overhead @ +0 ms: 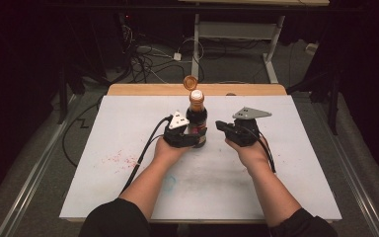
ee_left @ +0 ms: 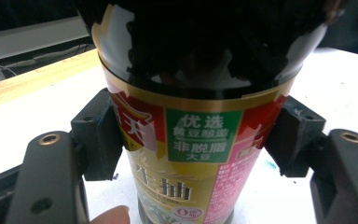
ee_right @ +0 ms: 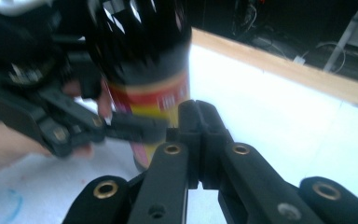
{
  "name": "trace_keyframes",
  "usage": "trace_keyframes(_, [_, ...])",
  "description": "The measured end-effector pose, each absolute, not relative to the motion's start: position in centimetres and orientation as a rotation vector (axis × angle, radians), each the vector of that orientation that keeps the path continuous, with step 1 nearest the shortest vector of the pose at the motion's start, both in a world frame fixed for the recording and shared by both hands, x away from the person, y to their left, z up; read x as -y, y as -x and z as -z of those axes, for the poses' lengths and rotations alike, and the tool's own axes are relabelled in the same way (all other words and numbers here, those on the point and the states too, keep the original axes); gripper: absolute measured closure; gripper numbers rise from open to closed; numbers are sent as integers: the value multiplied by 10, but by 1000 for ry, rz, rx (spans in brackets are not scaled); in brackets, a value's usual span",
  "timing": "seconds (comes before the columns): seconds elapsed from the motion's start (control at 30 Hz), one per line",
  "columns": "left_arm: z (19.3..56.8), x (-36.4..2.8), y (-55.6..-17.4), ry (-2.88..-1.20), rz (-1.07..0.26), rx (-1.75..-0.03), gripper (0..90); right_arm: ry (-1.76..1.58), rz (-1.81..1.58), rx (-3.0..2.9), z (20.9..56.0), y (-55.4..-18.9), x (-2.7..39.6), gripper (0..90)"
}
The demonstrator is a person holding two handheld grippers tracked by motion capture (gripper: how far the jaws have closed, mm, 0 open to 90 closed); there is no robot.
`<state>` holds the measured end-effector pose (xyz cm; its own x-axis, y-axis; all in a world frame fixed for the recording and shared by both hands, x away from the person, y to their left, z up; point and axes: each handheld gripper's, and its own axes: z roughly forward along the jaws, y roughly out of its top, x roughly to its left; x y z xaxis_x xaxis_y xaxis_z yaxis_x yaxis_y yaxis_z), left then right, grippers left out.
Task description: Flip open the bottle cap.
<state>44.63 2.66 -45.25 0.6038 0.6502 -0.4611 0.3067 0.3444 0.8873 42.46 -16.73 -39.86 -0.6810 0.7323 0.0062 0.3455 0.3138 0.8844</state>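
Dark room; grey floor (overhead: 44, 163) strewn with cables (overhead: 143, 61) (tangled), a white desk frame (overhead: 237, 32) behind the worktop (overhead: 276, 163).

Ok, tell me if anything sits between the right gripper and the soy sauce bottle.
Nothing visible does. The right gripper, jaws shut, is just beside the soy sauce bottle, which the left gripper clamps; bare white table lies between.

Glossy dark bottle (ee_left: 200, 60) with a shiny printed label (ee_left: 196, 154); matt white tabletop (overhead: 286, 163), seemingly wooden far edge (overhead: 143, 89).
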Motion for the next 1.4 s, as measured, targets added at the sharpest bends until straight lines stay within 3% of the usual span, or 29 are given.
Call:
trace_keyframes(0.07, [452, -27, -446, -1249, -274, -952, 284, -956, -1315, -2184, 407, -423, 170, 883])
trace_keyframes(0.1, [452, -27, -446, -1249, -274, -954, 283, -958, -1315, -2185, 410, -423, 171, 812])
trace_keyframes(0.2, [452, -27, -446, -1251, -273, -958, 282, -970, -1315, -2192, 420, -421, 175, 749])
trace_keyframes(0.47, [451, -29, -445, -1260, -264, -957, 276, -916, -1332, -2166, 431, -418, 179, 386])
trace_keyframes(0.63, [453, -33, -447, -1294, -230, -992, 137, -909, -1354, -2151, 432, -419, 178, 160])
trace_keyframes(0.7, [453, -36, -447, -1306, -204, -1016, 83, -924, -1352, -2132, 433, -419, 177, 18])
trace_keyframes(0.8, [452, -41, -445, -1315, -186, -1026, 0, -948, -1347, -2117, 434, -420, 176, 3])
trace_keyframes(1.4, [473, -89, -403, -1330, -192, -1061, 0, -972, -1313, -2133, 453, -406, 188, 3])
